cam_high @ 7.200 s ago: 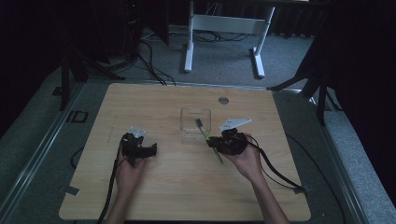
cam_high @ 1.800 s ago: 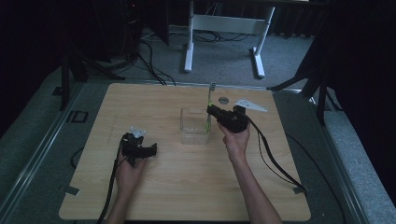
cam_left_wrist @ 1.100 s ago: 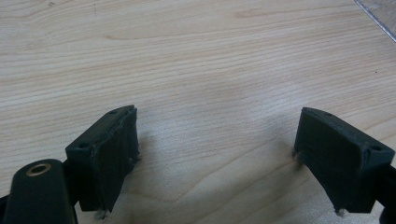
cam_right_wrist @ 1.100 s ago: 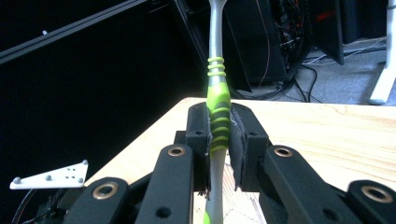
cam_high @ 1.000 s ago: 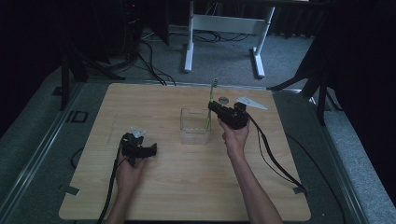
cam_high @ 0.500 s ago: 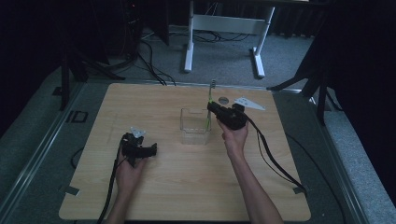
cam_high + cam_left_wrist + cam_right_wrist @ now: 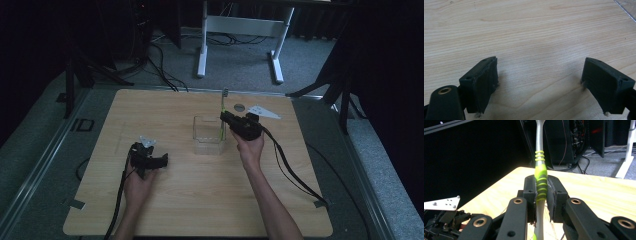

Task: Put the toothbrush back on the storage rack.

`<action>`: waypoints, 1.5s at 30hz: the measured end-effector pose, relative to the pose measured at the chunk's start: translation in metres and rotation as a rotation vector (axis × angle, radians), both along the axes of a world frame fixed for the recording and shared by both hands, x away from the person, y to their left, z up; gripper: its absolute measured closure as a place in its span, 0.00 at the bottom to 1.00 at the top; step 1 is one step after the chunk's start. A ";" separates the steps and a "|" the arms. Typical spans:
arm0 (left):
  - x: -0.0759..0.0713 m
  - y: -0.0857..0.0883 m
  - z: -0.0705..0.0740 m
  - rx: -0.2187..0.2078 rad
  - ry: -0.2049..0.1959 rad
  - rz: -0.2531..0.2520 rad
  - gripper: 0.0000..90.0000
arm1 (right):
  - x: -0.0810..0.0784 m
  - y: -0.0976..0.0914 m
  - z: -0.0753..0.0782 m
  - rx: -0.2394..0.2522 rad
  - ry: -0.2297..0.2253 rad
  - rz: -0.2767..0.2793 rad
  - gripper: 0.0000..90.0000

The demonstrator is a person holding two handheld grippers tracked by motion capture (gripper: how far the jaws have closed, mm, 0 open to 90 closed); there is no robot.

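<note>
- Since the first earlier shot, the right gripper (image 7: 223, 116) has gone from the table just right of the container up to its right rim, and the toothbrush (image 7: 222, 116) that lay slanted by the container now stands upright; over the last couple of seconds it's barely shifted.
- Left gripper (image 7: 161, 161) hasn't moved at all, same spot on the wooden table (image 7: 200, 200), left of and a bit nearer than the container.
- Right gripper view: both black jaws are clamped on the toothbrush (image 7: 541, 182), squeezing the lime-green ribbed part of the handle, grey neck poking up above them and the pale handle running down below.
- From the high view the brush head sticks up above the gripper and the lower handle goes down inside the clear plastic container (image 7: 207, 145), near its right wall. Can't tell if the tip touches the bottom.
- Left gripper view: its jaws are spread wide apart with just bare wood grain between them, pads (image 7: 485, 82) resting low on the table, nothing in them.
- The person's right hand (image 7: 248, 147) holds its gripper from behind, cable (image 7: 290, 172) trailing off towards the table's right edge.
</note>
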State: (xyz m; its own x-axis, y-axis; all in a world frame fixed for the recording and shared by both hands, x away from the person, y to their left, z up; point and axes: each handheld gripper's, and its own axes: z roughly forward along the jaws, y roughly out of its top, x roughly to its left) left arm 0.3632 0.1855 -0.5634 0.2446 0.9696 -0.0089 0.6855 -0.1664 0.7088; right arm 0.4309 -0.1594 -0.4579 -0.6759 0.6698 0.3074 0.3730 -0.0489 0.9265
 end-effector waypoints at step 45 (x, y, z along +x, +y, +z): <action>0.000 0.000 0.000 -0.001 -0.001 0.000 0.16 | -0.014 0.008 -0.010 -0.200 -0.028 0.025 0.58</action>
State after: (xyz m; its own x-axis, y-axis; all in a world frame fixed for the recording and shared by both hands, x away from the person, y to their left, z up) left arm 0.3631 0.1853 -0.5635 0.2447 0.9696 -0.0094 0.6847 -0.1660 0.7097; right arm 0.4164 -0.1518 -0.4676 -0.6999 0.6982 0.1506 0.3453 0.1461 0.9270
